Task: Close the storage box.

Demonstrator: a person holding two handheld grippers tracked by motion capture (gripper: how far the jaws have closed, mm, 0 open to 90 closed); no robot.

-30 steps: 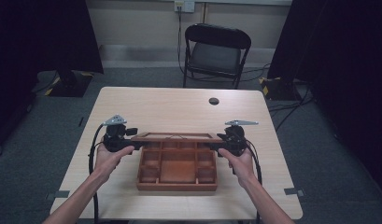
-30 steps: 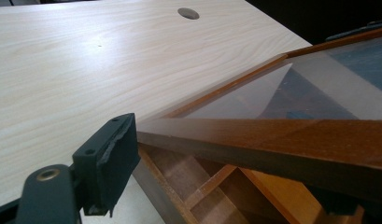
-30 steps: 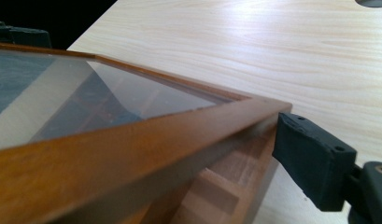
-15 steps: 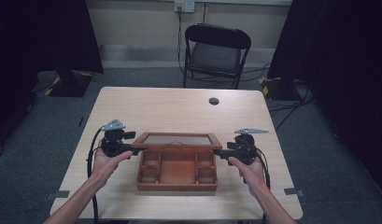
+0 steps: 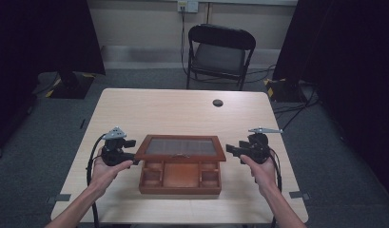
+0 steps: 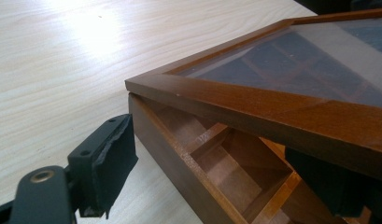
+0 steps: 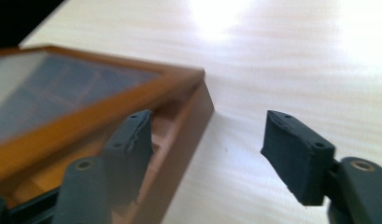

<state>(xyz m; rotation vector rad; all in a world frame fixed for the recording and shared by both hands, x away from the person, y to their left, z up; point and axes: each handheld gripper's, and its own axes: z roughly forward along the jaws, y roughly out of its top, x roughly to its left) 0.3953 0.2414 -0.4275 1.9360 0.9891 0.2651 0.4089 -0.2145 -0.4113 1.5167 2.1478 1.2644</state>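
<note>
Low in the high view, the person's two forearms rise from the bottom edge to a brown wooden compartment box (image 5: 180, 178) at lower centre on the pale wooden table (image 5: 173, 111). Its glass-paned wooden lid (image 5: 181, 147) hangs half-raised, tilted over the open compartments. The left gripper (image 5: 130, 156) sits at the lid's left edge, the right gripper (image 5: 230, 151) just off its right edge. In the left gripper view, one jaw is outside the box wall and the other beneath the lid frame, spread apart and clamping nothing. In the right gripper view, the jaws also stand wide, one under the lid's corner, the other over bare table. The lid is partway between open and shut; which way it is going I cannot tell. Farther up are a small dark round object (image 5: 218, 102) and a black folding chair (image 5: 220, 52).
</note>
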